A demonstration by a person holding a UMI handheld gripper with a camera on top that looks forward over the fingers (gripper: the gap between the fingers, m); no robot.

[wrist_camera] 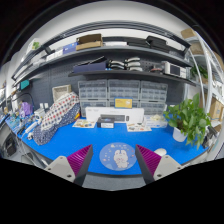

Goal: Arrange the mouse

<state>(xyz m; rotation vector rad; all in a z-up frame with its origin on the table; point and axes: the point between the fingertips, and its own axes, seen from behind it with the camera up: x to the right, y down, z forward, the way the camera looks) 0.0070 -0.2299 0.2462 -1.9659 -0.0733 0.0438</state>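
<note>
Claw [117, 163] spread, holding nothing; mouse [118, 155] rests on blue surface [75, 140] between fingers, gaps both sides. Plant [189, 120] beyond.

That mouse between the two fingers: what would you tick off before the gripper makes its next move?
1. Mouse in sight, lying on the blue mat: ok.
2. Mouse sits between the fingers: ok.
3. Gripper open, with a gap at each side of the mouse: ok.
4. Pads touching the mouse: not ok, none yet.
5. Potted plant well off to one side, out of the way: ok.
6. Mouse cable, whether there is one or where it runs: cannot tell.
</note>
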